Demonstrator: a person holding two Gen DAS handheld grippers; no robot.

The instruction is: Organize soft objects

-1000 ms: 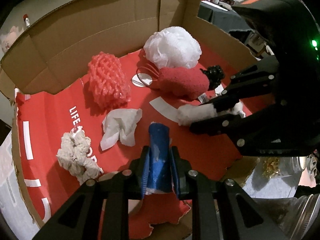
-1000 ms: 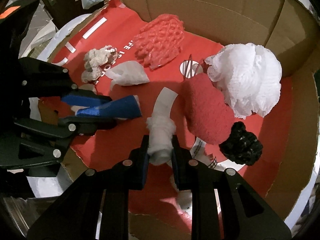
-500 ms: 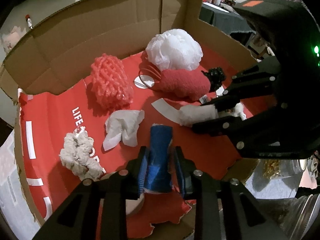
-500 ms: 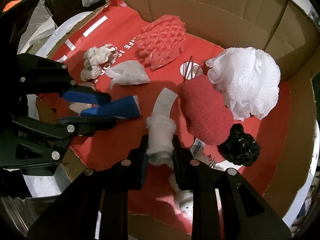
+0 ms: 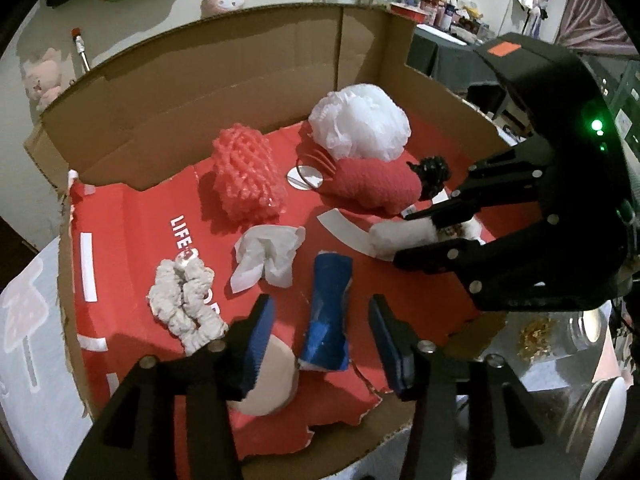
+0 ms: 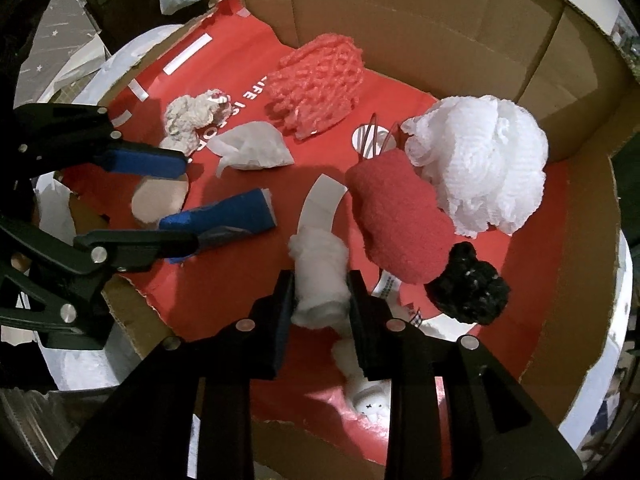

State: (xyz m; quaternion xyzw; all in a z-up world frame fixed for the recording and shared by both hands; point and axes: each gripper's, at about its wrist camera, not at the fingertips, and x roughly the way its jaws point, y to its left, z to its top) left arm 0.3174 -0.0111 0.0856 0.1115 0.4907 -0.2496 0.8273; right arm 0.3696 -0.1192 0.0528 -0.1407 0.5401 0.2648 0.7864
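Note:
A blue fabric roll [image 5: 330, 304] lies on the red floor of the cardboard box [image 5: 200, 100]. My left gripper [image 5: 320, 312] straddles it, and its jaws are opening, with the pads clear of the roll on both sides. The right wrist view shows the same roll [image 6: 224, 220] between the left gripper's [image 6: 186, 202] spread fingers. My right gripper [image 6: 320, 284] holds a white cotton wad [image 6: 320, 276] just above the box floor. Its jaws are starting to open, though both pads still touch the wad. From the left wrist, the wad [image 5: 390, 236] sticks out of the right gripper [image 5: 404, 236].
Inside the box lie a white mesh pouf [image 6: 480, 164], a red fuzzy pad [image 6: 400, 224], a black pompom [image 6: 468, 288], a coral foam net [image 5: 248, 176], a white tissue [image 5: 268, 256], an off-white scrunchie [image 5: 184, 300] and a beige puff [image 5: 272, 380]. A glass jar [image 5: 560, 340] stands outside, at the right.
The left jaws have spread off the blue roll, which now lies free on the box floor, and the left gripper has lifted a little. The right jaws have eased slightly around the wad.

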